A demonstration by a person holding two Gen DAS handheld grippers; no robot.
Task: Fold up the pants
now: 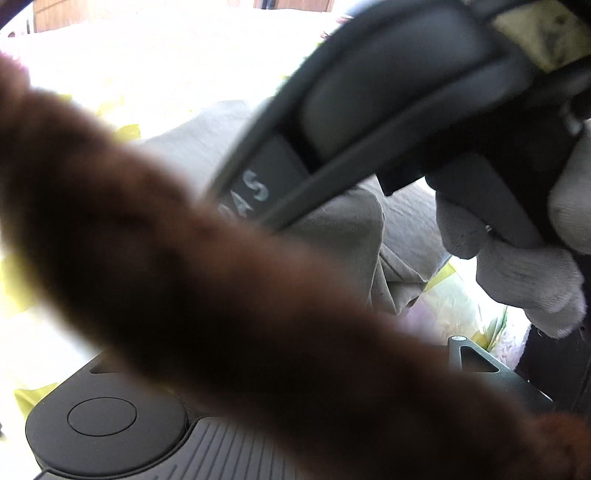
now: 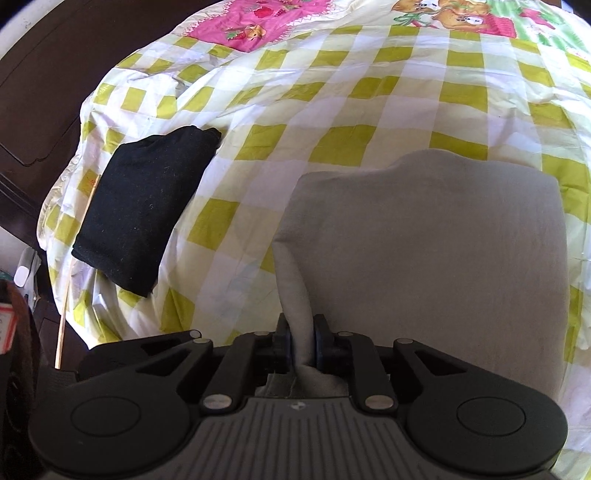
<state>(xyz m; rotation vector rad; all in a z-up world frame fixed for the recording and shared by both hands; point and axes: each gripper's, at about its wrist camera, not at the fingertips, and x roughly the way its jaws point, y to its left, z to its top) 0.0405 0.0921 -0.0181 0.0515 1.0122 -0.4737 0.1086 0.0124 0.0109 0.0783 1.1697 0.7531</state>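
Note:
The grey pants [image 2: 424,251] lie folded on the checked bed sheet [image 2: 332,103]. My right gripper [image 2: 302,339] is shut on a pinched edge of the grey fabric at the fold's near left corner. In the left wrist view a blurred brown sleeve [image 1: 221,295] crosses the lens and hides my left gripper's fingers. Behind it I see grey pants fabric [image 1: 343,236], the right gripper's body [image 1: 369,110] and a gloved hand [image 1: 517,266] holding it.
A folded black garment [image 2: 144,206] lies on the sheet to the left of the pants. A dark wooden headboard [image 2: 40,92] stands beyond the bed's left edge. A pink and picture-printed border [image 2: 258,22] runs along the sheet's far side.

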